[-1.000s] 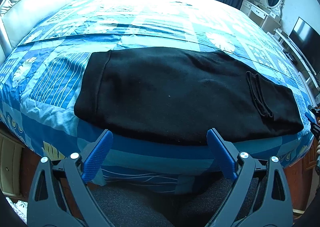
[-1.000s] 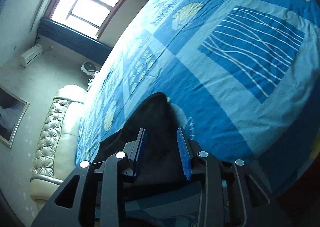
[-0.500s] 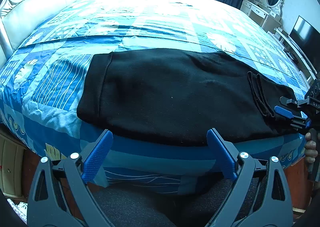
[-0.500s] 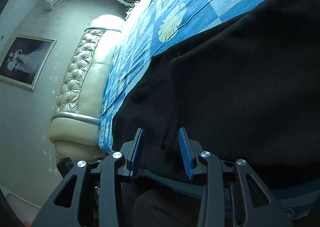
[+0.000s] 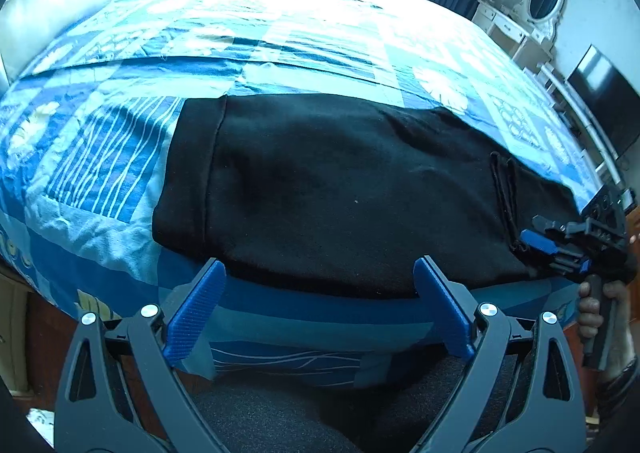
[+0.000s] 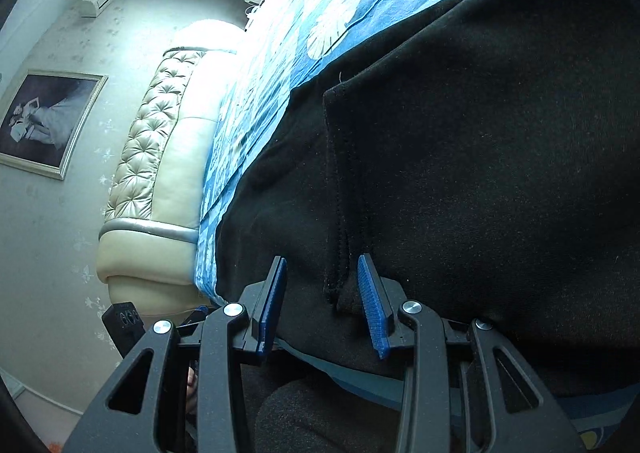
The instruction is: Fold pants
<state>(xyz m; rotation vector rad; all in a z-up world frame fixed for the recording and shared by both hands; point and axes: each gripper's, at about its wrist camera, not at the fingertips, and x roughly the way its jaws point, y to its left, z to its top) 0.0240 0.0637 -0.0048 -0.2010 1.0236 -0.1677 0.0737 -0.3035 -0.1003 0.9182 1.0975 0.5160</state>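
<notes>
Bare blue bedspread (image 5: 100, 157) left of pants (image 5: 340, 189) leaves open room.

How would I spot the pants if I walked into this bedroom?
Find the big bed with the blue patterned quilt. Along its near edge lie the pants, spread flat. They are the only plain black thing on the bright covers, and the right gripper straddles a stitched hem at one end.

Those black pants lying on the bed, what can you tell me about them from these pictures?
The pants are plain black, of soft, fleece-like cloth, and lie flat across the near edge of the blue patterned bedspread, apparently already folded lengthwise. A wide stitched band runs along their left end; near the right end a seamed, doubled edge crosses them. The right tongs are open astride that seamed edge at the near corner, not yet closed. The left tongs hover wide open before the near edge, touching nothing.
</notes>
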